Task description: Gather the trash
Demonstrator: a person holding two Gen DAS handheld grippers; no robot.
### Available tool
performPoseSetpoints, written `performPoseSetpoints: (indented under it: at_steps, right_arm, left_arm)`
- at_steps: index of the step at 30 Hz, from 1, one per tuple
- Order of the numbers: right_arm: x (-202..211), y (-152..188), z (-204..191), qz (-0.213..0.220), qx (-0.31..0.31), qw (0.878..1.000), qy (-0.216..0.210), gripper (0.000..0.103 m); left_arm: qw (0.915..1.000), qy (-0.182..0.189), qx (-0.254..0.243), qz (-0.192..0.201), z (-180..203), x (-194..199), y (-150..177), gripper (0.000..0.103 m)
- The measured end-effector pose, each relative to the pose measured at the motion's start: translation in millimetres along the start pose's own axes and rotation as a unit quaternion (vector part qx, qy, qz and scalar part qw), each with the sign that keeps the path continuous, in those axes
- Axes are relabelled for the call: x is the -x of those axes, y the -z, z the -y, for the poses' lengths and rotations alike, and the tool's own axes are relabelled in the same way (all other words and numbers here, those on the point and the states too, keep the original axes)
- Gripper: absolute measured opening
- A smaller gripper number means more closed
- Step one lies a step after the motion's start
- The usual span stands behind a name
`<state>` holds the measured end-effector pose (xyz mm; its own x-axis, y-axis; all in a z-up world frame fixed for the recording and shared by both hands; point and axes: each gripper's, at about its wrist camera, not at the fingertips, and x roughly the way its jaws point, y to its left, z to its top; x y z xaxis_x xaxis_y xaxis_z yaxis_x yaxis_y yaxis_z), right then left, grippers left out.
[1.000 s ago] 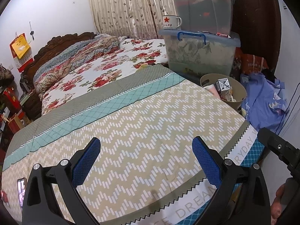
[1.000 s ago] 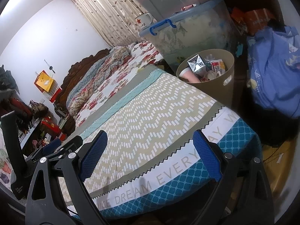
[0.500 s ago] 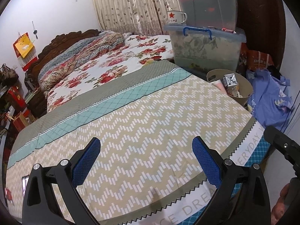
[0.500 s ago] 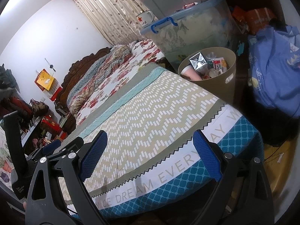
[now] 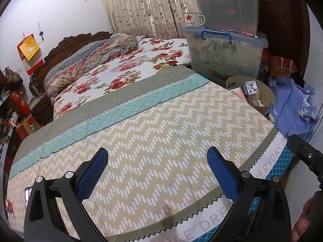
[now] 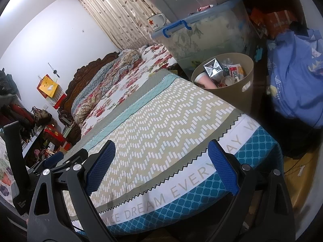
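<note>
A tan waste bin (image 6: pixel 240 84) stands on the floor beside the far right corner of the bed; it also shows in the left wrist view (image 5: pixel 268 100). It holds a silver carton (image 6: pixel 213 68), a pink object and several small packets. My left gripper (image 5: pixel 157 171) is open and empty above the zigzag bedspread (image 5: pixel 161 133). My right gripper (image 6: pixel 161 161) is open and empty over the foot edge of the bed. No loose trash shows on the bedspread.
Two stacked plastic storage boxes (image 5: pixel 226 50) with a white star mug (image 5: pixel 192 20) stand behind the bin. A blue garment (image 6: pixel 296 80) lies right of the bin. A floral quilt (image 5: pixel 121 68) covers the far bed. Cluttered shelves (image 5: pixel 12 104) are at the left.
Both grippers have drawn back slightly from the bin, so the bed shows a little farther off. Both stay open and empty.
</note>
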<state>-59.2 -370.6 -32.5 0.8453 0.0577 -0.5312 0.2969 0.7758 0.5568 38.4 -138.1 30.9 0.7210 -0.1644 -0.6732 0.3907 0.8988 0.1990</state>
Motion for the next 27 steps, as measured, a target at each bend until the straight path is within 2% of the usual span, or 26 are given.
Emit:
performPoseSetpoints:
  at_steps: [27]
  right_arm:
    - [7.0,1.6,-7.4,0.009,0.006,1.000,0.002,0.092]
  left_arm:
    - [1.0000,0.000,0.002,-0.001,1.0,4.2,3.2,0.094]
